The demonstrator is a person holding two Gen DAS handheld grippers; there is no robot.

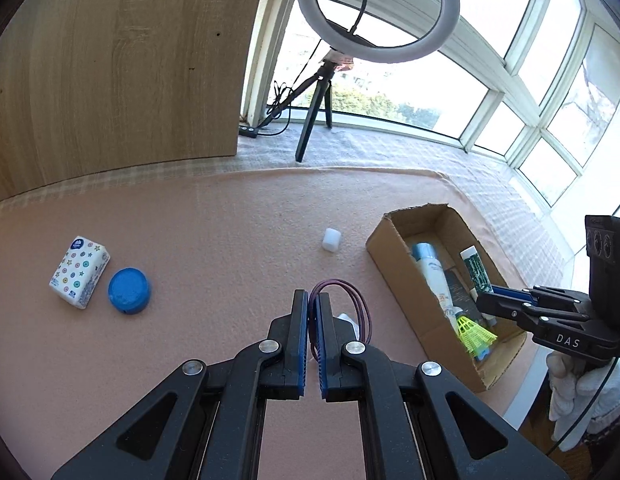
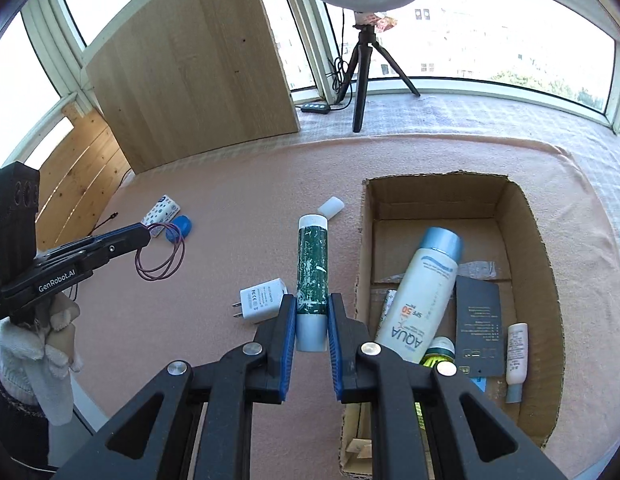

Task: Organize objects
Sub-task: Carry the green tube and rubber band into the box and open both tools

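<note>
Left wrist view: the left gripper (image 1: 313,304) has its fingers pinched on a purple wire loop (image 1: 360,304) above the pink counter (image 1: 213,216); a tissue pack (image 1: 79,266) and blue lid (image 1: 129,290) lie far left.
Right wrist view: the right gripper (image 2: 312,312) fingers clamp a green tube (image 2: 312,268) beside the cardboard box (image 2: 538,240), which holds a sunscreen bottle (image 2: 420,296).

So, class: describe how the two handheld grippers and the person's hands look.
Both the left gripper and the right gripper are black linkages with silver rivets and ribbed blue pads. White lettering reads "GenRobot.AI" and "DAS". The hands wear white knit gloves.
</note>
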